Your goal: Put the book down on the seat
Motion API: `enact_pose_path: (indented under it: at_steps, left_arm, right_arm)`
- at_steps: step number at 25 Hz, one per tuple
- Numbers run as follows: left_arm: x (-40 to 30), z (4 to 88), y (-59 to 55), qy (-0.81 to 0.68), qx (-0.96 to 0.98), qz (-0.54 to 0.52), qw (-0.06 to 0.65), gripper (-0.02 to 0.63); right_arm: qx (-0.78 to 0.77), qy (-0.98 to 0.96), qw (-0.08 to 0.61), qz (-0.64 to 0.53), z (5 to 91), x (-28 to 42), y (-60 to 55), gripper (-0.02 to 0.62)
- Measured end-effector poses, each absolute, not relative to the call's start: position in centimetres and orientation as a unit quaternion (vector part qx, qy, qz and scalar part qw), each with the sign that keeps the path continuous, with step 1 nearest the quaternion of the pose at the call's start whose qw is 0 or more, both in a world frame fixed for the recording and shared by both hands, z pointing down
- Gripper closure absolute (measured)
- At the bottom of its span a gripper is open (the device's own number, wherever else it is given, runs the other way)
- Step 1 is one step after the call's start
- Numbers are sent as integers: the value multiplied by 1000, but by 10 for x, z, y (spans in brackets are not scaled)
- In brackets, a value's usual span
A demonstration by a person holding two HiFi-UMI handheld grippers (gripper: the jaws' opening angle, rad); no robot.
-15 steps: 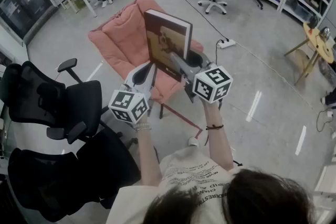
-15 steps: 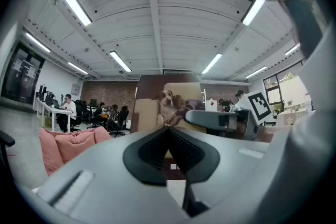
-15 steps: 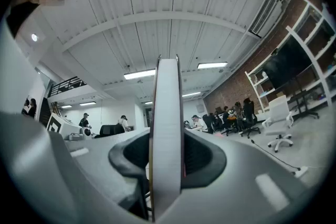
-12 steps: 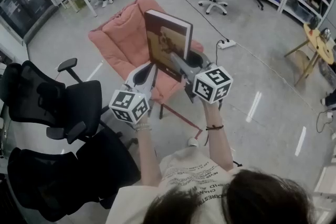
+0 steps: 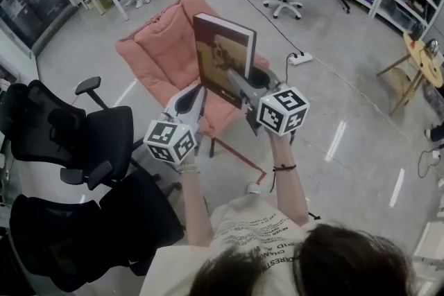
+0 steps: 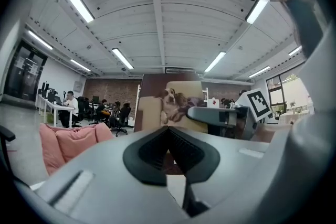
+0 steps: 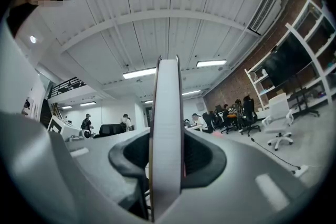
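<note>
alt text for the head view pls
The right claw grips a hardcover book upright over a pink armchair. The left claw is shut and empty beside the book's lower corner; black office chairs stand at left.

book (image 5: pixel 223 55): hard cover, smooth printed jacket with a slight sheen. page block (image 7: pixel 167 102): matt white paper. seat (image 5: pixel 156 55): pink cloth, soft, creased, matt. right hand-held gripper (image 7: pixel 167 152) and left hand-held gripper (image 6: pixel 169 152): smooth matt grey plastic shells, black ribbed rubbery-looking pads. marker cubes (image 5: pixel 283 109): matt white faces, black print. office chairs (image 5: pixel 76 142): black mesh backs, black plastic armrests. floor (image 5: pixel 347 80): smooth grey, polished, glossy light streaks. round worktop (image 5: pixel 424 55): pale wood. ceiling (image 6: pixel 157 8): matt white ribbed panels. shirt (image 5: pixel 250 225): light cloth, printed lettering.
</note>
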State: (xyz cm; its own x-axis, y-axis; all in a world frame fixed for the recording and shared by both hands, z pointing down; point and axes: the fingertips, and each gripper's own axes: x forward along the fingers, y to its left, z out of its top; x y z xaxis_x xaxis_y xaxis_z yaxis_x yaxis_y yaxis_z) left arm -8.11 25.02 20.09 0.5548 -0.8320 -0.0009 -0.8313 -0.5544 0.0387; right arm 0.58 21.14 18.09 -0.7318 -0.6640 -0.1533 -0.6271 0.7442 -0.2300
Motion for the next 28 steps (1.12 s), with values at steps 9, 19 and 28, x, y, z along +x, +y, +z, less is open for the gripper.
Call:
enact_pose_path:
  at_steps: [9, 19, 28]
  left_arm:
    - [-52, 212, 225, -469, 883, -8, 35, 607]
    - [-66, 242, 200, -493, 868, 9, 65, 607]
    - [-97, 262, 131, -490, 867, 13, 90, 607]
  right_arm:
    - [-347, 928, 100, -90, 190, 39, 180, 448]
    - [-352, 921, 95, -136, 224, 38, 141, 448]
    - [-337, 931, 46, -132, 245, -9, 86, 448]
